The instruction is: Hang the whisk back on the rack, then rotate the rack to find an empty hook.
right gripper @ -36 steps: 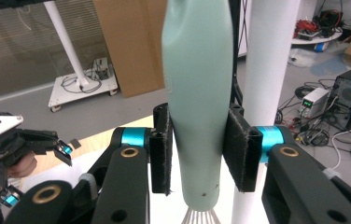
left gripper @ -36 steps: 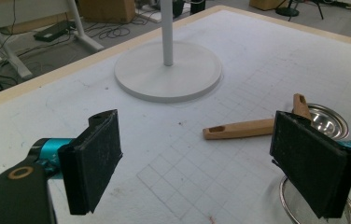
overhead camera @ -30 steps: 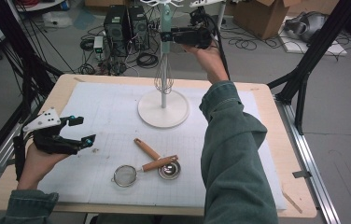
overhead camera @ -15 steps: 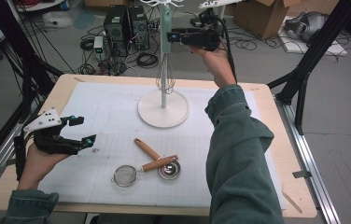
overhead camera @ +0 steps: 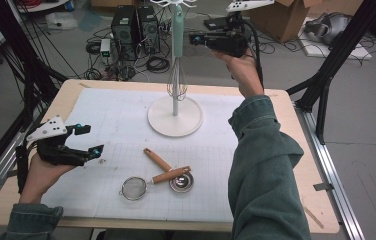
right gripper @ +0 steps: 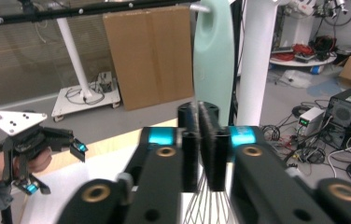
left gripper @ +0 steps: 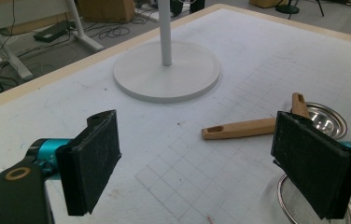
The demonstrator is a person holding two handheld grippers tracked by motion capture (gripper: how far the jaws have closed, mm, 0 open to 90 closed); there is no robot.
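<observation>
Revealing shut right gripper (right gripper: 198, 140) behind whisk (right gripper: 213, 60).

Whisk (overhead camera: 177, 60): pale green handle, bare wire loops. It hangs upright from the top of the stand (overhead camera: 175, 116), handle up and wires down, at top centre of the high view. The wires lie close against the white pole, clear of the round white base. In the right gripper view the handle (right gripper: 213, 56) stands at upper centre, the wires at bottom centre.
</observation>
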